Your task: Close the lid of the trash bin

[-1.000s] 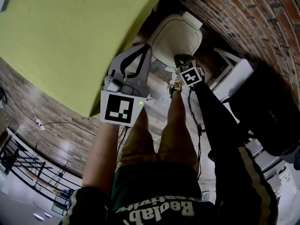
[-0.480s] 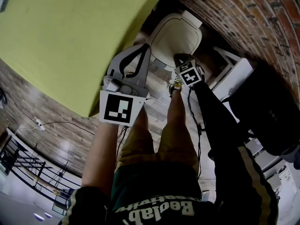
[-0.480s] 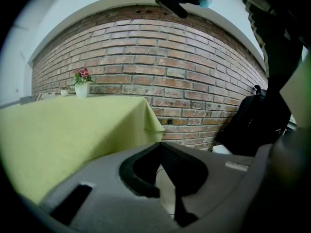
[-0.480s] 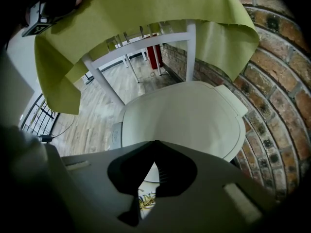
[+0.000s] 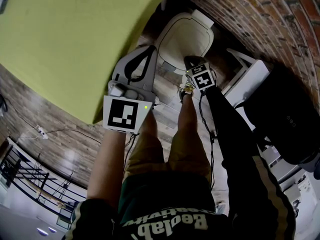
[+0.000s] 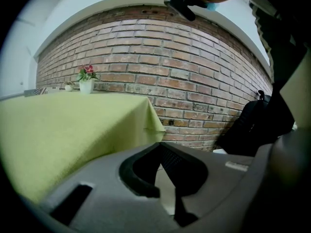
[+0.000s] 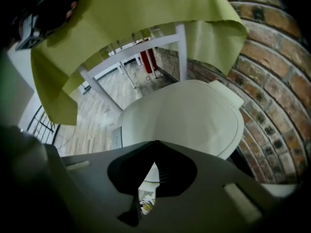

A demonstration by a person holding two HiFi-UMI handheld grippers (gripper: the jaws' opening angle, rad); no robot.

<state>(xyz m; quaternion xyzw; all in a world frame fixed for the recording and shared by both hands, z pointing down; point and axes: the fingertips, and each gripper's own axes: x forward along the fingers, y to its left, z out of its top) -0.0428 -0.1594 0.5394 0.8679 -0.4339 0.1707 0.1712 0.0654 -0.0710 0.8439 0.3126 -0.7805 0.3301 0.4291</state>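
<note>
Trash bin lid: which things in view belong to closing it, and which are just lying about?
For the job:
- white lid of the trash bin
- right gripper, jaws together, facing the lid
- left gripper, jaws together, nothing held

Lying about:
- green tablecloth
- potted flower
- black bag
- brick wall

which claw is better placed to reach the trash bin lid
Right. The right claw hangs at the edge of the white lid, and its own view looks straight onto that lid. The left claw points at the brick wall and the green tablecloth instead.
</note>
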